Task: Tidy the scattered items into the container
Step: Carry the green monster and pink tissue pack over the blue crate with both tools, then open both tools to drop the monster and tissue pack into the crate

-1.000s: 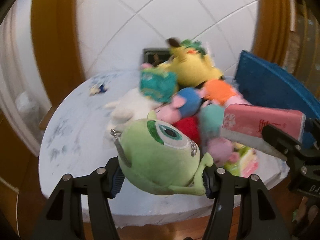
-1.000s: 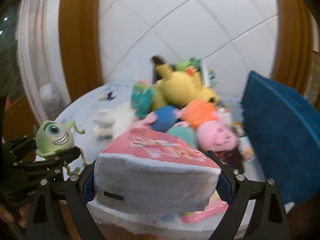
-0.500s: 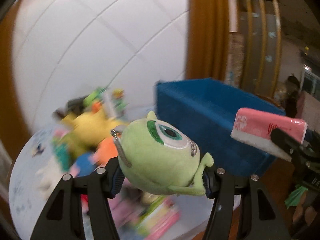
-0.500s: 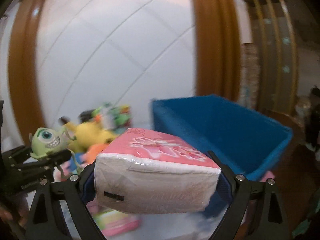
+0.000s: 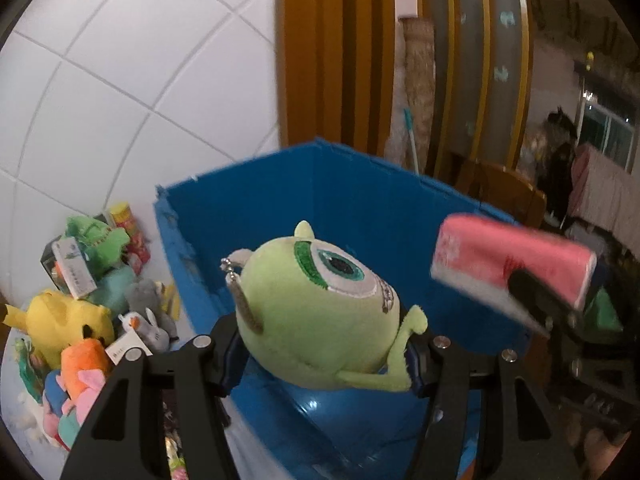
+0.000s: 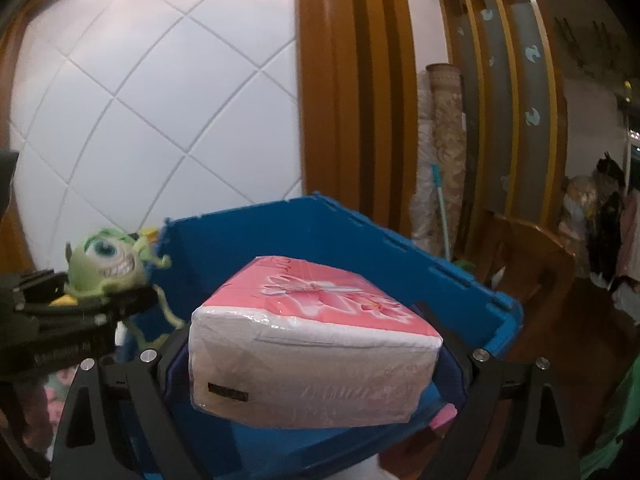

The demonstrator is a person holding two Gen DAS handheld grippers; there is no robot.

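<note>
Left tongs (image 5: 320,354) clamp green plush (image 5: 320,312), right tongs (image 6: 316,360) clamp tissue pack (image 6: 312,344); blue bin (image 5: 360,208) lies directly ahead, below both.

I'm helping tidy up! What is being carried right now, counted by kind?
Plush toys: 1, the green one-eyed plush
Tissue packs: 1, the pink tissue pack
Total: 2

The floor of the blue bin (image 5: 360,208) is being mostly hidden by the green one-eyed plush (image 5: 320,312) and the tissue pack (image 6: 312,344). The far-left toy pile (image 5: 80,320) is being cut by the edge. The right background is being blurred.
</note>
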